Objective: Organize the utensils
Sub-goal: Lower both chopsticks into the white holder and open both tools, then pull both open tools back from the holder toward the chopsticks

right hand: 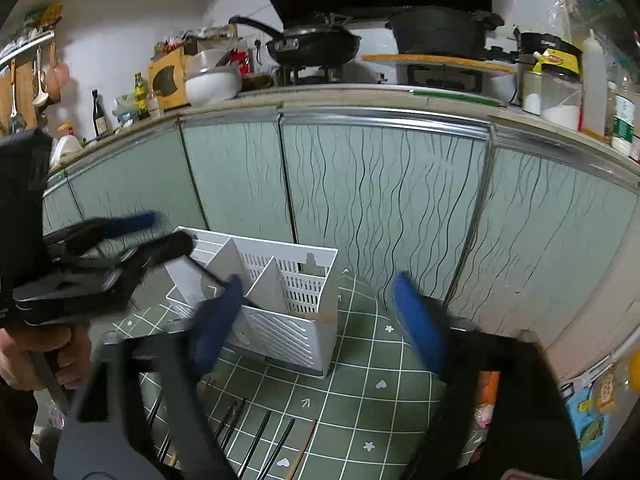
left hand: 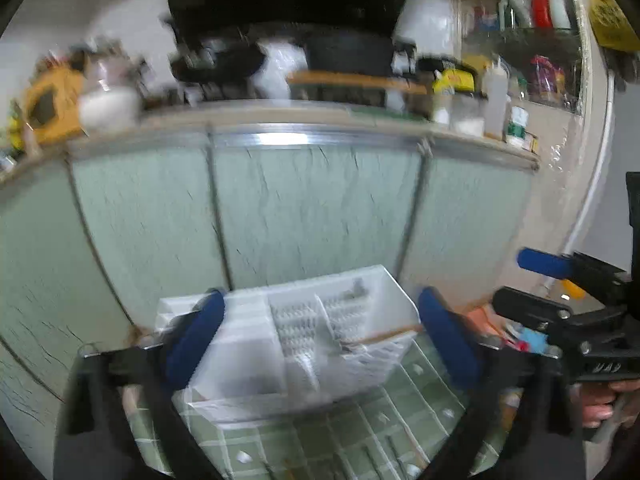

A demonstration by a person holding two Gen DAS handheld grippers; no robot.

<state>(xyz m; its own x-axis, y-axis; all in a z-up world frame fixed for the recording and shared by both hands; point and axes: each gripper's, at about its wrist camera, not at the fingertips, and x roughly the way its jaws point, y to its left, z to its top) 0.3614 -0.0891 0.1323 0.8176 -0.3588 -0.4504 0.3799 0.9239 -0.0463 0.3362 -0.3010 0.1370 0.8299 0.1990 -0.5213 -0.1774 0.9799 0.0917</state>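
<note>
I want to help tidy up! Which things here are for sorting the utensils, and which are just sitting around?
For the job: white utensil holder, chopsticks on the green cloth, both open grippers.

Just there: frying pan, black pot, white bowl, bottles.

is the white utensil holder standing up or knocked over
Upright. The white utensil holder stands on its base on the green checked cloth, its open top and dividers facing up.
</note>
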